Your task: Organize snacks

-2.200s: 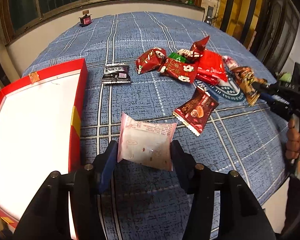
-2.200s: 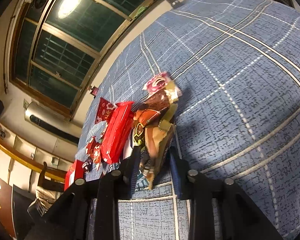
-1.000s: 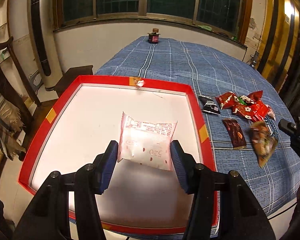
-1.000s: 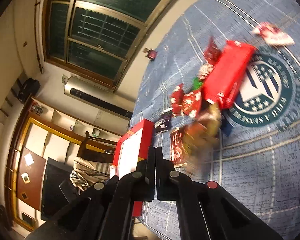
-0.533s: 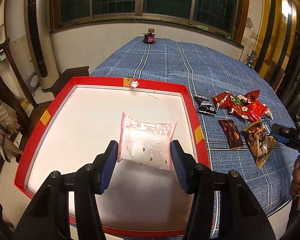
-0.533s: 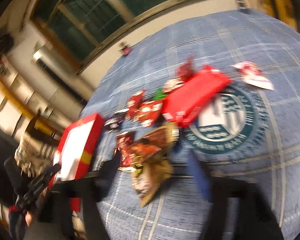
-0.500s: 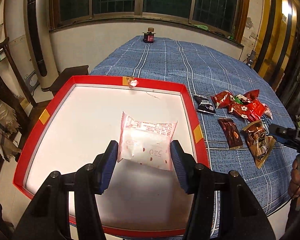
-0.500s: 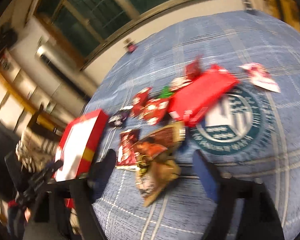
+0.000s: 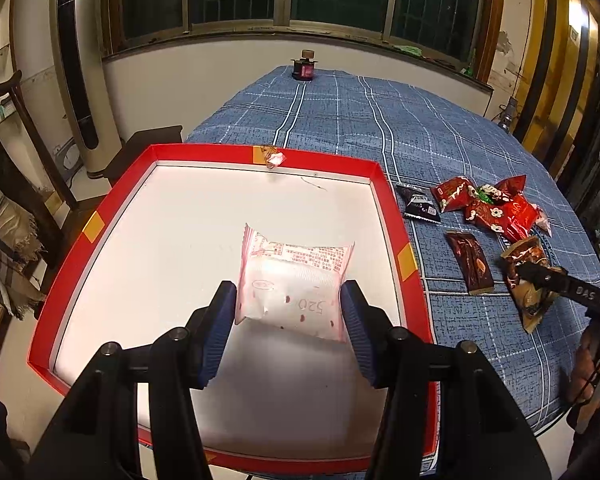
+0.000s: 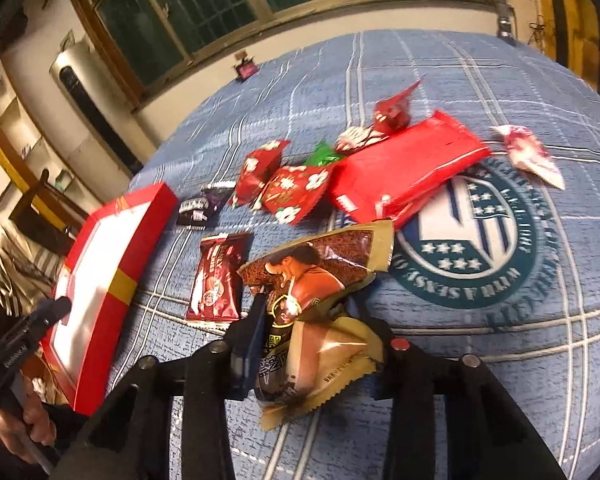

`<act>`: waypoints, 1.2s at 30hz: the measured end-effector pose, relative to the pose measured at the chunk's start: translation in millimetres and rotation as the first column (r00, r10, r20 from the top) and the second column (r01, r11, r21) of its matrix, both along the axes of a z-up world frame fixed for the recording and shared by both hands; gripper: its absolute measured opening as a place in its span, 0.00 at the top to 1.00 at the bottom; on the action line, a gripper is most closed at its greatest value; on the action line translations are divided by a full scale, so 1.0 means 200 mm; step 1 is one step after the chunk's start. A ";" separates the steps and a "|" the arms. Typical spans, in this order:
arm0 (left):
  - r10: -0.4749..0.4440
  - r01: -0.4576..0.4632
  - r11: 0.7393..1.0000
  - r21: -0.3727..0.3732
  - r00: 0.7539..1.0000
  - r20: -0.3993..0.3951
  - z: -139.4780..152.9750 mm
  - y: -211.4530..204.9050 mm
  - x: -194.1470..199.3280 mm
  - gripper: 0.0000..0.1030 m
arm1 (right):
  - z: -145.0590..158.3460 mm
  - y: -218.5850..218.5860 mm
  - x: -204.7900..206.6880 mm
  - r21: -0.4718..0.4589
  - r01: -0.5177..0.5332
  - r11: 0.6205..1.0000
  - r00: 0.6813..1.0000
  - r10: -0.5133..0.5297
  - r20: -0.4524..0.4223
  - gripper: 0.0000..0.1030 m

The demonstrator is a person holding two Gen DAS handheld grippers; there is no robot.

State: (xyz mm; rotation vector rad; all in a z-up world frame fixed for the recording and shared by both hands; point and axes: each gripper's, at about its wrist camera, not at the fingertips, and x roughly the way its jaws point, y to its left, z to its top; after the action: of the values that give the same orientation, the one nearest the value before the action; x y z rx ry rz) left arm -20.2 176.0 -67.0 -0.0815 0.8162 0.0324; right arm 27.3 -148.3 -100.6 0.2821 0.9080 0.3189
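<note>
My left gripper (image 9: 290,304) is shut on a pink-and-white snack packet (image 9: 294,280) and holds it over the white floor of the red-rimmed box (image 9: 388,196). My right gripper (image 10: 306,320) is shut on a brown-and-gold snack packet (image 10: 316,276) above the blue checked tablecloth; it also shows in the left wrist view (image 9: 528,280). The red box shows at the left of the right wrist view (image 10: 140,232).
Loose snacks lie right of the box: a black packet (image 9: 418,206), a dark red bar (image 9: 470,262), several red packets (image 9: 496,210), a large red pack (image 10: 408,164), a pink one (image 10: 530,152). A small jar (image 9: 304,68) stands at the far edge.
My left gripper carried the pink packet from the cloth to over the box. My right gripper lifted the brown packet off the pile and brought it left toward the box.
</note>
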 end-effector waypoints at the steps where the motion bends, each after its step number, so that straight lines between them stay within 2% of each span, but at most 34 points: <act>1: 0.005 -0.005 1.000 0.003 1.000 -0.001 0.00 0.01 0.00 0.49 | 0.02 -0.01 -0.01 0.028 -0.015 0.999 1.000 0.015 0.009 0.68; 5: 0.023 -0.023 1.000 -0.004 1.000 -0.004 -0.01 0.04 0.01 0.49 | 0.15 0.01 -0.05 0.121 -0.072 0.990 0.996 0.066 0.055 0.68; 9: 0.037 -0.037 0.999 0.001 0.999 -0.007 -0.02 0.06 0.00 0.49 | 0.23 0.16 -0.04 0.227 -0.174 0.958 0.984 0.160 0.077 0.68; 16: 0.065 -0.064 0.997 0.036 0.998 -0.014 -0.05 0.11 -0.02 0.46 | 0.22 0.60 0.03 0.196 -0.302 0.933 0.953 0.296 0.057 0.68; 21: 0.092 -0.092 0.996 0.016 0.996 -0.019 -0.05 0.18 -0.04 0.43 | 0.20 0.81 0.05 0.203 -0.341 0.918 0.940 0.335 0.065 0.65; 23: 0.104 -0.104 0.995 0.008 0.994 -0.021 -0.05 0.21 -0.05 0.42 | 0.22 0.87 0.04 0.215 -0.374 0.902 0.927 0.367 0.073 0.59; 24: 0.113 -0.113 0.994 0.007 0.993 -0.020 -0.05 0.22 -0.05 0.42 | 0.24 0.88 0.03 0.215 -0.386 0.897 0.923 0.375 0.090 0.50; 26: 0.134 -0.134 0.991 0.015 0.991 -0.014 -0.04 0.24 -0.06 0.42 | 0.27 0.84 -0.01 0.199 -0.382 0.902 0.923 0.361 0.137 0.46; 29: 0.153 -0.153 0.988 0.016 0.988 -0.006 -0.02 0.27 -0.06 0.42 | 0.27 0.72 -0.02 0.157 -0.323 0.933 0.939 0.295 0.177 0.39; 34: 0.127 -0.127 0.992 0.008 0.992 0.007 0.00 0.21 -0.05 0.42 | 0.23 0.32 -0.01 0.141 -0.156 0.978 0.974 0.128 0.186 0.39; 36: 0.109 -0.109 0.994 0.019 0.994 0.010 0.02 0.16 -0.04 0.36 | 0.22 0.13 -0.02 0.143 -0.072 0.987 0.981 0.044 0.190 0.37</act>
State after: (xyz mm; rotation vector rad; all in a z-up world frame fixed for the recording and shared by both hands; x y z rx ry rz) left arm -28.5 207.7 -63.9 -0.1075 0.8017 0.1427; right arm 22.5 -122.2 -56.9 0.3584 0.7094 0.4613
